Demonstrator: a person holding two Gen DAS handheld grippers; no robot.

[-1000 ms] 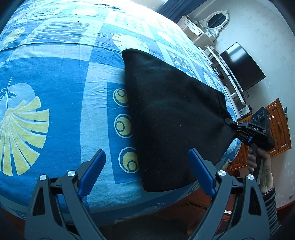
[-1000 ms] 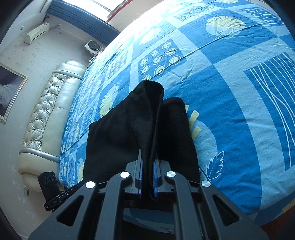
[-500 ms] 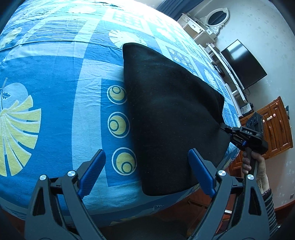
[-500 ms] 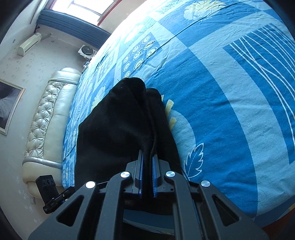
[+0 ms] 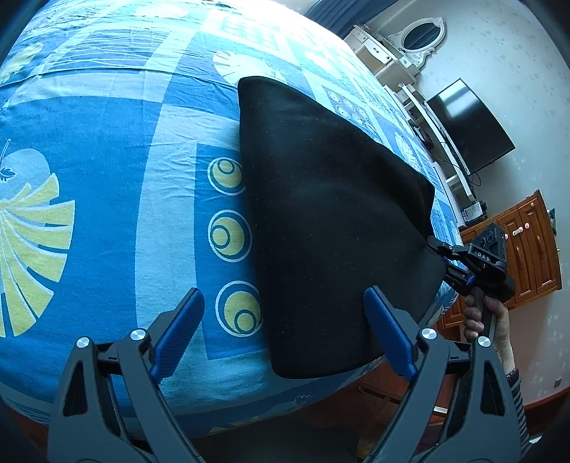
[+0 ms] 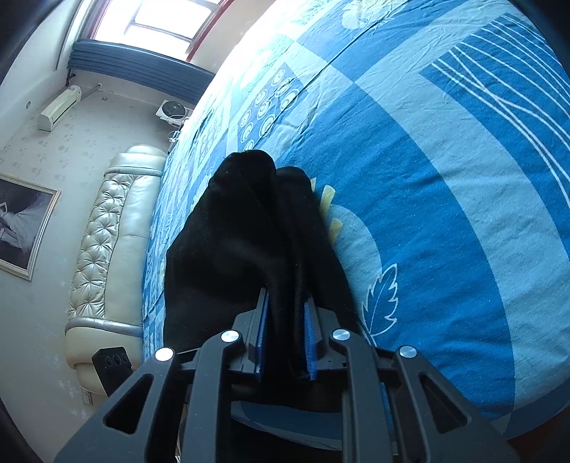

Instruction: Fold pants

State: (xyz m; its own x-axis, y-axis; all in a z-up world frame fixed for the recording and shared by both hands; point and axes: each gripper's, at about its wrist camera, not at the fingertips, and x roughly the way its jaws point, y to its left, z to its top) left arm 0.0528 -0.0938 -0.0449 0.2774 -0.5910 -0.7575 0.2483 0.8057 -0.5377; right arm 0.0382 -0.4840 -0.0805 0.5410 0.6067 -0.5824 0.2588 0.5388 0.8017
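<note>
Black pants (image 5: pixel 331 213) lie folded in a broad slab on the blue patterned bed sheet (image 5: pixel 107 149), reaching the near edge of the bed. My left gripper (image 5: pixel 281 295) hovers open over their near left edge, with nothing between its fingers. A hand holds my right gripper (image 5: pixel 441 249) at the pants' right corner. In the right wrist view the pants (image 6: pixel 231 249) run away from my right gripper (image 6: pixel 285 302). Its jaws are opening: the blue pads (image 6: pixel 262 327) have parted, and a ridge of black cloth still lies loose between them.
A padded cream headboard (image 6: pixel 107 242) lines the bed's left side in the right wrist view. A dark TV (image 5: pixel 470 124), a white dresser with a mirror (image 5: pixel 420 35) and a wooden cabinet (image 5: pixel 530 249) stand beyond the right side. The window (image 6: pixel 171 21) is at the far end.
The right gripper's pads, pinched shut on the cloth fold before, now stand apart. The raised fold has sunk lower toward the bed. The left gripper has kept still.
</note>
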